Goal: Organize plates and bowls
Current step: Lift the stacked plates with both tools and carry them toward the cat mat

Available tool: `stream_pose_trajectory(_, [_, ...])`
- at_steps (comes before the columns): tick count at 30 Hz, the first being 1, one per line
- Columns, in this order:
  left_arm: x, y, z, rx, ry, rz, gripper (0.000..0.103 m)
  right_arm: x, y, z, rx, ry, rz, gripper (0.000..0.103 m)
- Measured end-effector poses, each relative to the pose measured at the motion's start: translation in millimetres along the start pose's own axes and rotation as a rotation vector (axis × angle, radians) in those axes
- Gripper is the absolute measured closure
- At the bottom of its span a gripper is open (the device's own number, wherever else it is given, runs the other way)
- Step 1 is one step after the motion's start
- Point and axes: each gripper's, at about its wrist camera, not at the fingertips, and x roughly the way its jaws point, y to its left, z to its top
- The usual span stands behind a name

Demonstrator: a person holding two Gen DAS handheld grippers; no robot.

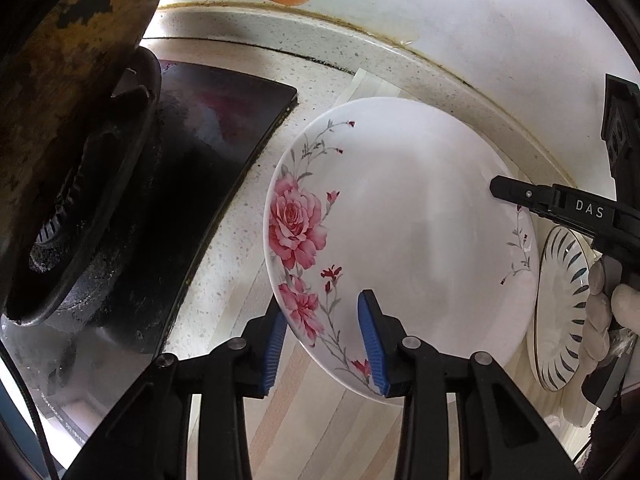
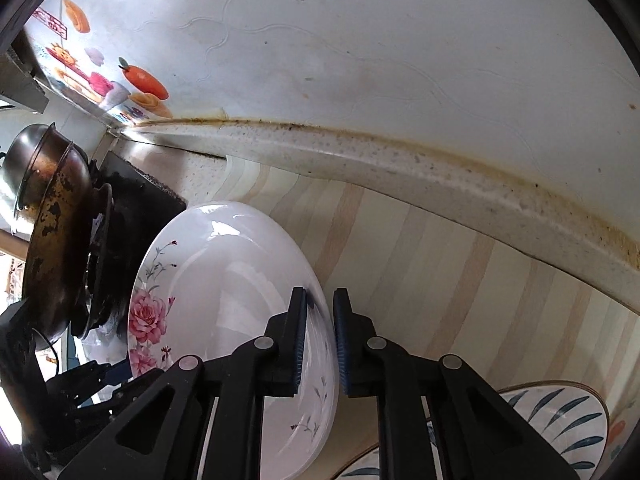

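Rose-patterned plate (image 1: 400, 220) sits on the striped tabletop (image 2: 460, 280) by the stained wall (image 2: 400, 40), both claws, left claw (image 1: 324, 340) and right claw (image 2: 320, 340), straddling its rim, grip unclear.

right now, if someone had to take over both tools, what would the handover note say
Left tool: jaws astride the near rim of the floral plate, pads at or very near the rim.
Right tool: astride the opposite rim, nearly closed on it.
The floral plate rests on the striped mat beside the stove. A blue leaf-pattern plate sits just to its right.
Done: both tools placed on the plate.
Left: lift it and stack it with the other dishes; nothing looks stacked yet.
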Motion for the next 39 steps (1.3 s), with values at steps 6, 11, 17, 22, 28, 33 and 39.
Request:
stream_pose_trajectory(6, [-9.6,2.4,1.9,0.025,-0.015,-0.011,0.07,-13.4,-3.2,-7.8,0.001,-0.017,0.012,0.089])
stream_pose_trajectory(11, [-13.5,0.3,5.5,0.037,-0.014,-0.022,0.07,-30.4,-7.7,-16.1,0.011,-0.034,0.023,0.089])
stream_pose_trajectory(17, [-22.0,-12.5,-3.3,0.057,-0.023,-0.037,0.07,-54.2,-8.9,-30.3,0.023,-0.063,0.032,0.089])
stream_pose_trajectory(22, [-40.9,-23.8,-9.4,0.094,-0.036,-0.065,0.07,-80.5,-9.8,-44.9,0.042,-0.096,0.031,0.089])
stream_pose_trajectory(28, [-65.9,-37.3,-21.5,0.138,-0.04,-0.117,0.07,-122.6,-16.4,-73.4,0.077,-0.135,0.028,0.089])
stream_pose_trajectory(33, [-85.1,-52.5,-37.7,0.196,-0.04,-0.142,0.07,-161.1,-24.1,-111.8,0.128,-0.178,0.032,0.089])
stream_pose_trajectory(39, [-99.0,-74.4,-61.5,0.281,-0.024,-0.17,0.07,-199.7,-34.0,-169.8,0.215,-0.22,0.036,0.089])
